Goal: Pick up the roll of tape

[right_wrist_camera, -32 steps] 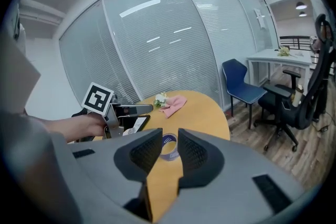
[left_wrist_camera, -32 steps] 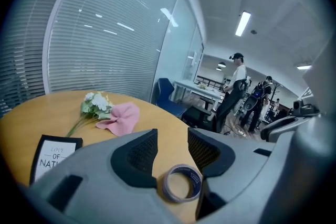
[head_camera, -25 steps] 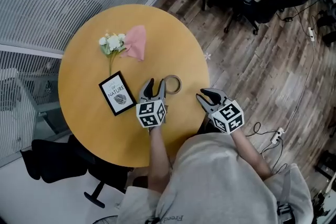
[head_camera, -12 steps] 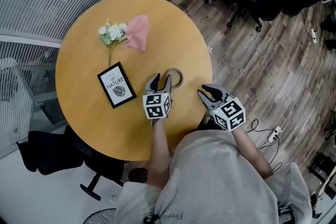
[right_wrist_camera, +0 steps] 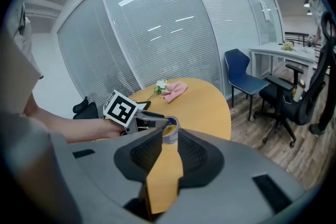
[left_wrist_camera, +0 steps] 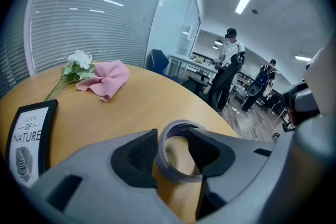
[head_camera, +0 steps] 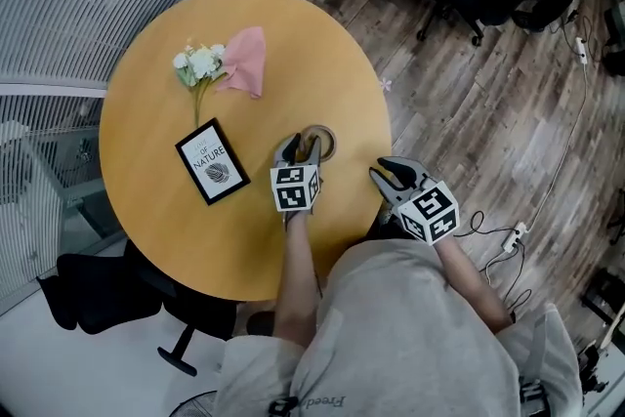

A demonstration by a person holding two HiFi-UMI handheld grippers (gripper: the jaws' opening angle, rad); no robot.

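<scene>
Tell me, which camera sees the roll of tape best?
The left gripper view. There the roll of tape sits big and close, just between the left gripper's jaws. The head view shows it small, partly under that gripper. The right gripper view shows only a tiny far-off bit past its own jaws.

Looking steeply down from head height onto the whole round table (head_camera: 293, 44). Riding the left gripper (left_wrist_camera: 173, 136), peering close along its jaws at the roll of tape (left_wrist_camera: 178, 174). Facing that gripper from the right gripper (right_wrist_camera: 169, 136), farther off, sharing tape, pink cloth (right_wrist_camera: 176, 90) and flowers (right_wrist_camera: 160, 85).
</scene>
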